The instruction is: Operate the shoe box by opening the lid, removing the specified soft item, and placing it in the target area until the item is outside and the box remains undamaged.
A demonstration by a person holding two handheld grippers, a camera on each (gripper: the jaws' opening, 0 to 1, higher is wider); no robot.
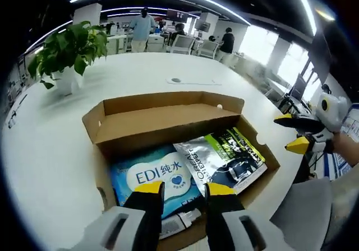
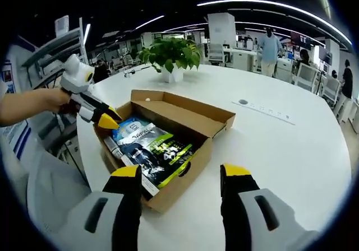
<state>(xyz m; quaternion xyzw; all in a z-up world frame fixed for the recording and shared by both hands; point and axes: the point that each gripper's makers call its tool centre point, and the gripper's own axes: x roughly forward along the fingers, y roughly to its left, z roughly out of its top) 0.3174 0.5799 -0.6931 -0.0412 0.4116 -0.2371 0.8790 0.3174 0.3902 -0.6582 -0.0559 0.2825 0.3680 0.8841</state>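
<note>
I have the shoe box (image 1: 168,122) open on the white table (image 1: 50,150). My left gripper (image 1: 178,190) hangs spread over the blue EDI soft pack (image 1: 154,178): light, squashy, slippery film, so I'd pinch its near edge. Right gripper (image 2: 180,172) spread, holding nothing.

Matt brown cardboard shoe box (image 1: 162,122) holds glossy plastic packets (image 1: 221,158) on a smooth white table (image 1: 50,150).

Open office, white table (image 1: 50,150), potted plant (image 1: 70,49)
</note>
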